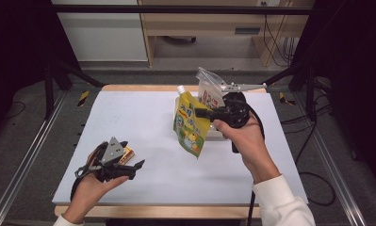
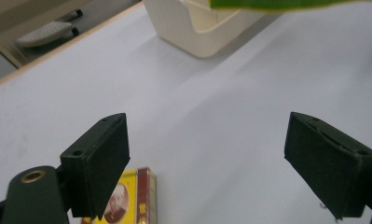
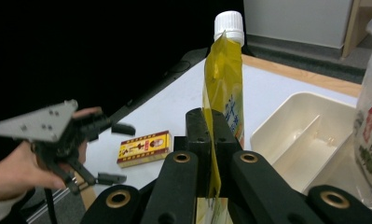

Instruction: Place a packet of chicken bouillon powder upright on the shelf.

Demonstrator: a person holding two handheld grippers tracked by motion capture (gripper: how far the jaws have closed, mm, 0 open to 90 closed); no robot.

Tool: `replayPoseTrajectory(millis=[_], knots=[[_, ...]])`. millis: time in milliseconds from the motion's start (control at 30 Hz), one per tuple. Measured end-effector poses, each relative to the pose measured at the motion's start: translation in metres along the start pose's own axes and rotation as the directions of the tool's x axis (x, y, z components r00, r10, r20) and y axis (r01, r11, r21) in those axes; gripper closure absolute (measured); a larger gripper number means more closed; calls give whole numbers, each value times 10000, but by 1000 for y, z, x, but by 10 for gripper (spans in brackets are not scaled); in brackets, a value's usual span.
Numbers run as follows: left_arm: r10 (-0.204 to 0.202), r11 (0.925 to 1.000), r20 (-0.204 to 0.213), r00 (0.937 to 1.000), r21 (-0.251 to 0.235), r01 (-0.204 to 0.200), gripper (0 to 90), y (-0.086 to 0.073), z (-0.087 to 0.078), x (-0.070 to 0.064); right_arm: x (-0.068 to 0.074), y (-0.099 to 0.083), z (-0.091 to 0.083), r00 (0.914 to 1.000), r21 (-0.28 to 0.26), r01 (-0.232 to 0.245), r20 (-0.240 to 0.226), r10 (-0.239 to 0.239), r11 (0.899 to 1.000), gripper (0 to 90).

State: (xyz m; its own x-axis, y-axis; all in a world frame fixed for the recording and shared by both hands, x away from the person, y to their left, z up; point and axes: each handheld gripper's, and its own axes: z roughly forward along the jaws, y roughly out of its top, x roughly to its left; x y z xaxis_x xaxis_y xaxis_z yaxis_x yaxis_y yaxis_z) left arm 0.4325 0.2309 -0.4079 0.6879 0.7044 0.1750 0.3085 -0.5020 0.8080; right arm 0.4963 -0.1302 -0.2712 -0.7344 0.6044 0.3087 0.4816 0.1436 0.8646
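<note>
— Where's the yellow spout pouch (image 1: pixel 190 123) right now?

— In the air, above the white table (image 1: pixel 143 117), just in front of the cream divided tray (image 3: pixel 309 140). My right tongs (image 3: pixel 210 140) are pressed together on its side edge, so it hangs tilted in the high view, white screw cap (image 3: pixel 229 22) up and towards the far side, bottom corner swung towards me. In the right gripper view the pouch stands upright out of the jaws.

— And what's behind it?

— A clear plastic bag with red print (image 1: pixel 208 89), standing at the tray's far end, just beside the pouch.

— Your other hand?

— My left tongs (image 1: pixel 131 159) are spread wide with nothing between them, low over the near left part of the table, well apart from the pouch. In the left gripper view the two black pads (image 2: pixel 99 158) stand far apart over bare table.

— Anything near them?

— A small yellow and red box (image 2: pixel 127 200) lying flat, just beside the left jaw, partly hidden behind it.

— Is the jaw touching it?

— I cannot tell.
</note>
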Motion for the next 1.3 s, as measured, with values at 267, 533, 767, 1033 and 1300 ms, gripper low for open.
replayPoseTrajectory(millis=[267,533,767,1033,1300], knots=[[-654,9978,-317,9974,127,658,105,-32,0,2,-1,16,0,9993,-538,-293,219,305,9981,900],[-1243,9922,-387,9915,64,1246,104,-49,-12,7,-11,28,4,9948,-1031,-839,490,893,9911,900],[-1297,9914,-554,9900,86,1304,105,-53,-16,7,-26,33,9,9851,-1275,-1319,931,1443,9830,900],[-1184,9926,-571,9913,190,1196,107,-54,-14,5,-39,38,18,9725,-1518,-1447,1607,1688,9778,900],[-1142,9930,-522,9921,251,1156,108,-54,-12,4,-46,41,29,9566,-1871,-1693,2051,2070,9676,900]])
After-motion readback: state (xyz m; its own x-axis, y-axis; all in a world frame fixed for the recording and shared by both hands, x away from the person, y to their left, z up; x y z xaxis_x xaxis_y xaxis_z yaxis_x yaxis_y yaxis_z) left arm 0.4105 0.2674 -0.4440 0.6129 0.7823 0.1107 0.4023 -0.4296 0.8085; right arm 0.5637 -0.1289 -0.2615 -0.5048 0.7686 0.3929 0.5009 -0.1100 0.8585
